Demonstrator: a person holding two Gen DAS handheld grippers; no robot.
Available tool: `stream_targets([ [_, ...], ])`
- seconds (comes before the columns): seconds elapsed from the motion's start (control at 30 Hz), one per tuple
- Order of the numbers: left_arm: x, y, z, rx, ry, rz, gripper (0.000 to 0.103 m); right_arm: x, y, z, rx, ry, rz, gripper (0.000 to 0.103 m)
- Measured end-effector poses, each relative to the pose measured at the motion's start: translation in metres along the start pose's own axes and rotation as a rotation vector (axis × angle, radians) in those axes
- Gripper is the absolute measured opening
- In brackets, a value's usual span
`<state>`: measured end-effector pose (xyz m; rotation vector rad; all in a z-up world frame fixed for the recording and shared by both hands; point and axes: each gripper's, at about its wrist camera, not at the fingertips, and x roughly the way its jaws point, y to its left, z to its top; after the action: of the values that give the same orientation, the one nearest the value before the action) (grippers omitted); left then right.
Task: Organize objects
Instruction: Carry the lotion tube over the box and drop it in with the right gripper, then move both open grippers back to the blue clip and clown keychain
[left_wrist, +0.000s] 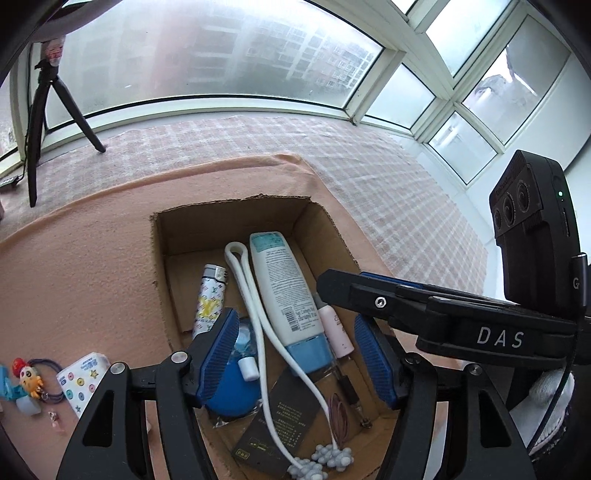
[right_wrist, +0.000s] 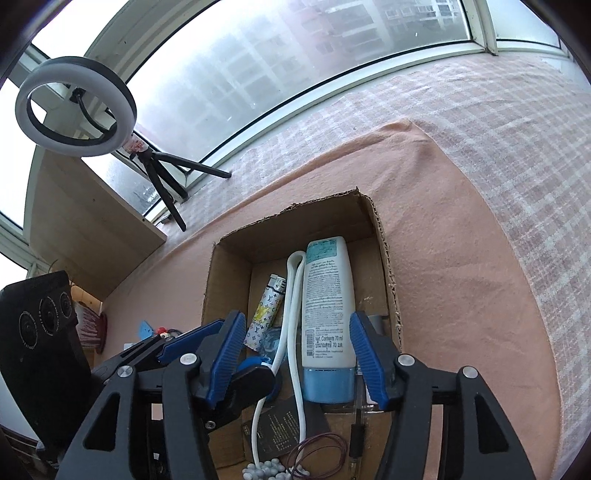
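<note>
An open cardboard box (left_wrist: 173, 280) (right_wrist: 384, 266) sits on a peach cloth. Inside lie a white tube with a blue cap (left_wrist: 286, 291) (right_wrist: 327, 314), a patterned lighter (left_wrist: 210, 299) (right_wrist: 266, 314), a white looped cord (left_wrist: 255, 321) (right_wrist: 291, 314), a small pink bottle (left_wrist: 336, 328), a blue round item (left_wrist: 231, 395), a dark card (left_wrist: 280, 417) and a thin hair tie (left_wrist: 340, 413). My left gripper (left_wrist: 295, 358) hangs open and empty over the box. My right gripper (right_wrist: 297, 362) is open and empty above the tube; it shows at the right in the left wrist view (left_wrist: 424, 306).
Left of the box on the cloth lie a white patterned packet (left_wrist: 83, 380), a cartoon keychain with hair ties (left_wrist: 31, 376) and a small clip (left_wrist: 55, 421). A ring light on a tripod (right_wrist: 77, 107) (left_wrist: 44, 122) stands by the window. A checked cloth (left_wrist: 369, 166) lies beyond.
</note>
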<state>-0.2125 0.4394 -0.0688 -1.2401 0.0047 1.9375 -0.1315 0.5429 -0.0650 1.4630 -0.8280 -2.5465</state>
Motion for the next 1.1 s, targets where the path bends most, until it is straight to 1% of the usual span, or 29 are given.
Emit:
stream_targets([
  [0.1, -0.017, 0.015, -0.008, 0.003, -0.008, 0.054, 0.070, -0.003, 0.010, -0.004, -0.018, -0.012, -0.011, 0.055],
  [0.23, -0.036, 0.042, -0.018, -0.017, -0.005, 0.100, 0.070, -0.003, 0.027, -0.008, -0.034, -0.013, -0.005, 0.055],
  [0.27, -0.042, 0.052, -0.020, -0.028, -0.007, 0.123, 0.070, -0.002, 0.032, -0.009, -0.037, -0.011, -0.001, 0.055],
  [0.37, -0.057, 0.083, -0.027, -0.079, -0.010, 0.160, 0.070, 0.004, 0.048, -0.010, -0.052, 0.003, 0.013, 0.055],
  [0.47, -0.074, 0.116, -0.032, -0.129, -0.016, 0.198, 0.070, 0.015, 0.073, -0.013, -0.094, 0.029, 0.030, 0.055],
  [0.73, -0.112, 0.191, -0.045, -0.217, -0.006, 0.270, 0.070, 0.061, 0.149, -0.023, -0.210, 0.121, 0.051, 0.055],
  [0.8, -0.118, 0.212, -0.044, -0.224, 0.007, 0.325, 0.070, 0.074, 0.166, -0.024, -0.235, 0.144, 0.054, 0.055],
  [0.87, -0.121, 0.232, -0.042, -0.219, 0.025, 0.354, 0.070, 0.090, 0.185, -0.026, -0.262, 0.163, 0.052, 0.055],
  [0.93, -0.122, 0.254, -0.041, -0.240, 0.045, 0.390, 0.070, 0.105, 0.200, -0.026, -0.278, 0.184, 0.051, 0.055],
  [1.03, -0.117, 0.288, -0.040, -0.258, 0.087, 0.435, 0.070, 0.126, 0.215, -0.025, -0.283, 0.216, 0.047, 0.055],
  [1.1, -0.110, 0.303, -0.040, -0.256, 0.115, 0.455, 0.064, 0.140, 0.224, -0.024, -0.290, 0.237, 0.040, 0.055],
])
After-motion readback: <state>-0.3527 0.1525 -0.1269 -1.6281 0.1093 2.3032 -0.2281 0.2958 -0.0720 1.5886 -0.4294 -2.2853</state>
